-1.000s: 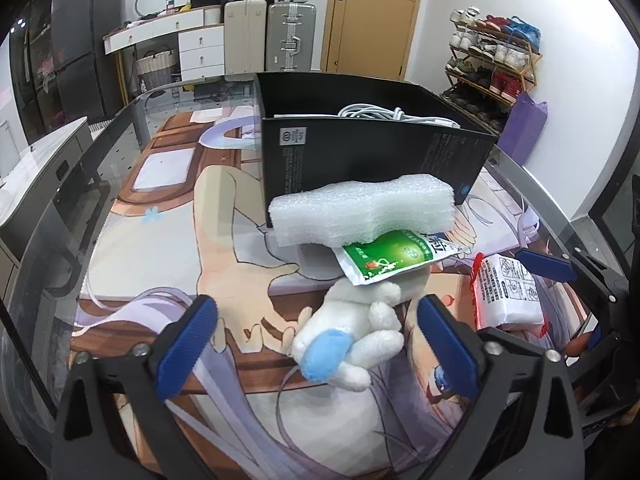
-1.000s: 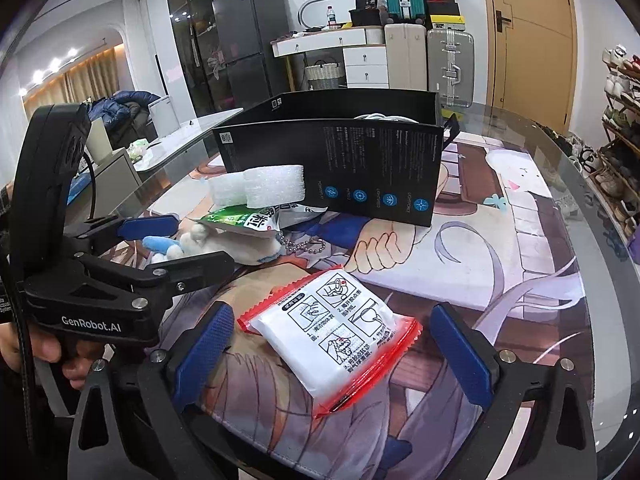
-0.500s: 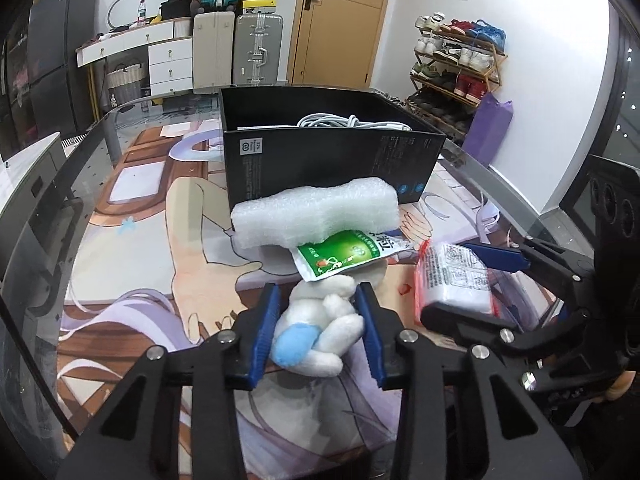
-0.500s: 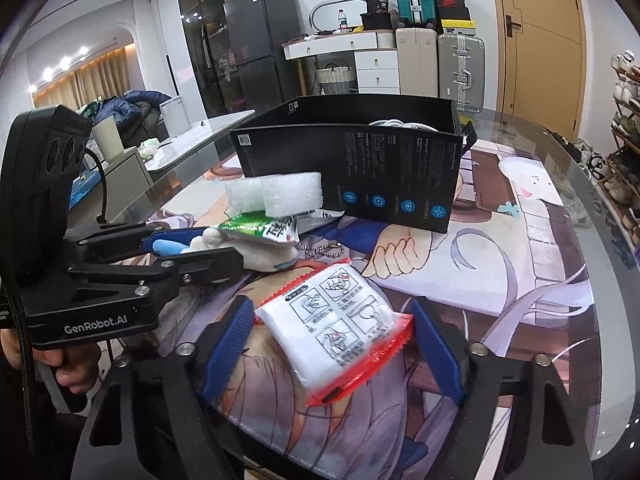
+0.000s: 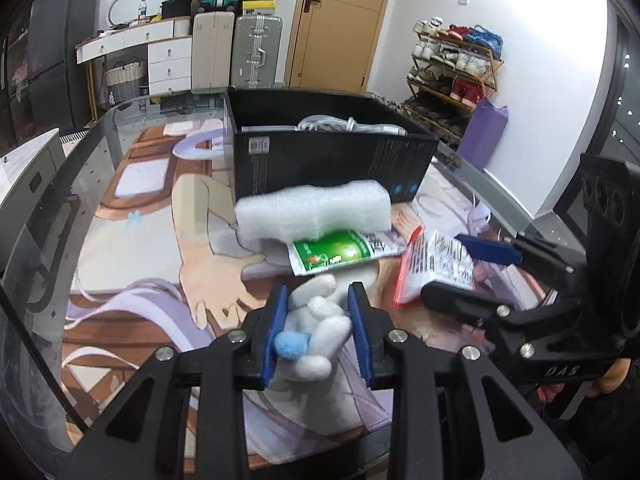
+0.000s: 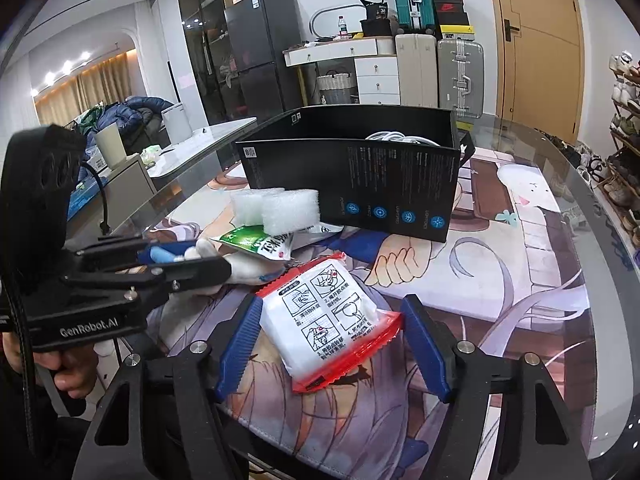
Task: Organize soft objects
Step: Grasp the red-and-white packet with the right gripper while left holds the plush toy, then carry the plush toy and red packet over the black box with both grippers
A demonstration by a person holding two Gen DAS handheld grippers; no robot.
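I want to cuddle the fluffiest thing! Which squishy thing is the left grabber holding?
The white plush toy with a blue pom-pom, squeezed in the left gripper. The foam block and green sachet lie free; the red-edged white packet sits between the right gripper's fingers.
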